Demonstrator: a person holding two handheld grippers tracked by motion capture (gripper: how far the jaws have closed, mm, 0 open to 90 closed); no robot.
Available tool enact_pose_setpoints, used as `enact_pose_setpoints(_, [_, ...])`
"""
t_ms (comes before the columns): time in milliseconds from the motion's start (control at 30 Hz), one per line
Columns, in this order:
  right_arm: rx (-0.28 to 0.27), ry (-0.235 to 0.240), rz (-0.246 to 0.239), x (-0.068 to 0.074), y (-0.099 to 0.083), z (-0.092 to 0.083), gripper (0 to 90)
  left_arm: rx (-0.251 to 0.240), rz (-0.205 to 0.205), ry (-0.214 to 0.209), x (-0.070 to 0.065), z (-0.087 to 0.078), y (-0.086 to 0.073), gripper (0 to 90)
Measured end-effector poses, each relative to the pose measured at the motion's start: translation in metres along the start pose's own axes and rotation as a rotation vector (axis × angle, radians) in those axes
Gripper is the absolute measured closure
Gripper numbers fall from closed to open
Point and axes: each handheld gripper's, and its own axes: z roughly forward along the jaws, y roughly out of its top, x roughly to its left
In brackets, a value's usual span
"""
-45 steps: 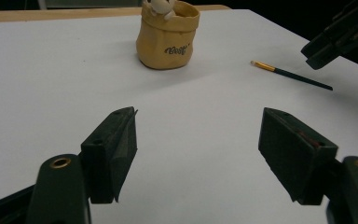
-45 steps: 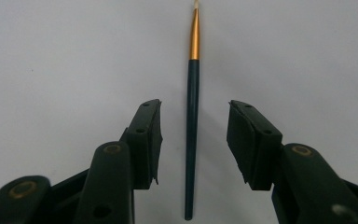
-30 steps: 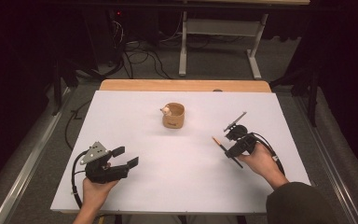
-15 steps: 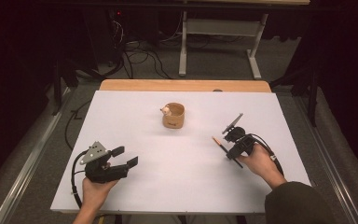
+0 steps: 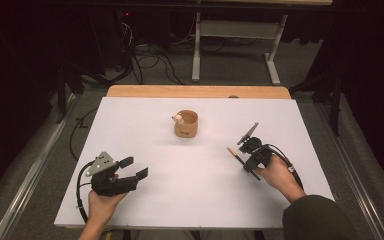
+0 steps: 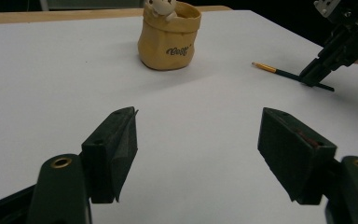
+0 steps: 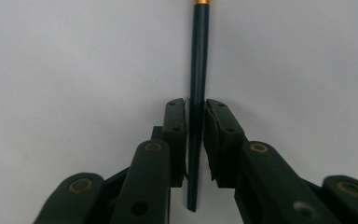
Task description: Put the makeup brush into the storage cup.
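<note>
Between the closing right tongs [image 7: 196, 121] lies the pencil [image 7: 198, 56].

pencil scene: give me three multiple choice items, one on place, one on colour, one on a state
1. Where does the pencil lie?
A. inside the pouch
B. on the white table, between the right gripper's jaws
C. on the floor

2. What colour is the pouch?
A. tan
B. blue
C. red

3. How do the left gripper's jaws stand?
A. clamped on the pouch
B. clamped on the pencil
C. wide apart, nothing between them

Answers:
1 B: the right gripper view shows the dark shaft flat on the table between its jaws.
2 A: both the high and left gripper views show it tan.
3 C: bare table shows between them.
</note>
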Motion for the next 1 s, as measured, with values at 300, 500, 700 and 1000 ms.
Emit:
enact_pose_setpoints(300, [-0.004,-0.006,0.003,0.0015,-0.0004,0.0012,85.1,0.002,0.0,-0.001,-0.0003,0.0,-0.0002,28.8])
enact_pose_setpoints(500, [-0.009,-0.002,-0.001,0.0009,-0.001,0.0012,85.7,0.005,0.002,0.001,-0.0002,0.0002,-0.0002,28.8])
enact_pose_setpoints(700, [-0.015,-0.001,-0.006,0.0007,-0.0017,0.0009,85.9,0.005,0.002,-0.002,-0.0003,0.0006,-0.0002,28.8])
enact_pose_setpoints(1000, [-0.037,0.002,-0.006,0.0004,-0.0048,-0.0001,86.1,0.01,-0.003,0.004,0.0004,0.0013,-0.0007,28.8])
